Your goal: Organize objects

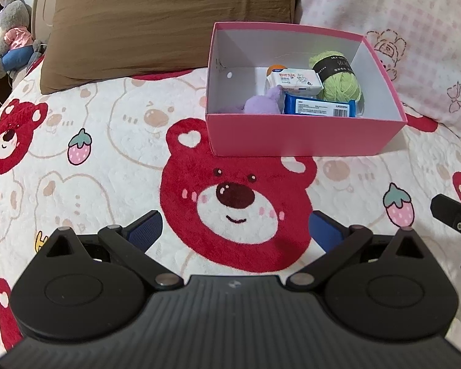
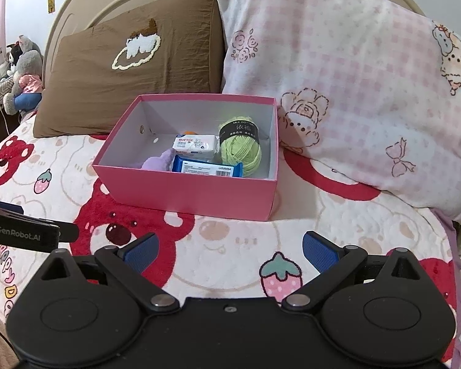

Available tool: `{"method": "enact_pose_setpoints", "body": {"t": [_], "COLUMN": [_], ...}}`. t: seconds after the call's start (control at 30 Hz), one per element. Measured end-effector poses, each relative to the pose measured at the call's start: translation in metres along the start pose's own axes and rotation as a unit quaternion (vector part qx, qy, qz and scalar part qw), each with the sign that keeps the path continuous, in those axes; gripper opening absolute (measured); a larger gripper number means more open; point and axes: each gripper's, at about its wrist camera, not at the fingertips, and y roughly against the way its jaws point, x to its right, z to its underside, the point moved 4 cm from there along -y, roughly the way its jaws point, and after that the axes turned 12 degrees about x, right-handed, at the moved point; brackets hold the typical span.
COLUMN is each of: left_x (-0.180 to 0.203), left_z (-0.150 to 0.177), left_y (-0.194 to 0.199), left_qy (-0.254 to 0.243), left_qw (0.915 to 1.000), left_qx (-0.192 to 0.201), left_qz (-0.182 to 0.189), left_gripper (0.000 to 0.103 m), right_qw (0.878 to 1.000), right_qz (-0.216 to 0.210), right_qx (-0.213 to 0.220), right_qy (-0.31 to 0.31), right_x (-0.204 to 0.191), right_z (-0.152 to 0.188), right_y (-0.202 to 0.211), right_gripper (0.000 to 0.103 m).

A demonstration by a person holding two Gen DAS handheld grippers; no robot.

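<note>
Where legible, green yarn (image 2: 241, 150) band reads "MILK COTTON".

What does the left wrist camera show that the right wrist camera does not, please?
Only the left wrist view shows the whole red bear face printed on the blanket ahead of the open left gripper. Only the right wrist view shows the curved headboard and the whole pink checked pillow. Both show the pink box holding green yarn, a white packet, a blue packet and a purple toy, plus the brown pillow.
</note>
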Motion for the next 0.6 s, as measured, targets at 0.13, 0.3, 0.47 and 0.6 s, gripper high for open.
{"method": "enact_pose_setpoints", "body": {"t": [0.13,0.3,0.47,0.6], "left_x": [-0.0002,0.0011,0.0013,0.0013], "left_z": [0.0001,0.0011,0.0016,0.0012], "left_y": [0.0002,0.0016,0.0019,0.0019], "left_qy": [0.0,-0.001,-0.003,-0.004], "left_qw": [1.0,1.0,1.0,1.0], "left_qx": [0.0,-0.001,-0.003,-0.003], "left_qz": [0.0,0.004,0.004,0.005], "left_gripper": [0.103,0.103,0.103,0.103], "right_qw": [1.0,1.0,1.0,1.0], "right_qz": [0.001,0.0,0.0,0.004], "right_qx": [-0.001,-0.003,-0.007,-0.01], "right_qy": [0.002,-0.005,-0.008,-0.004], "right_x": [-0.0007,-0.0004,0.0001,-0.0006], "right_z": [0.0,0.0004,0.0001,0.0003], "right_y": [0.0012,0.0025,0.0044,0.0045], "right_gripper": [0.101,0.101,0.101,0.101]}}
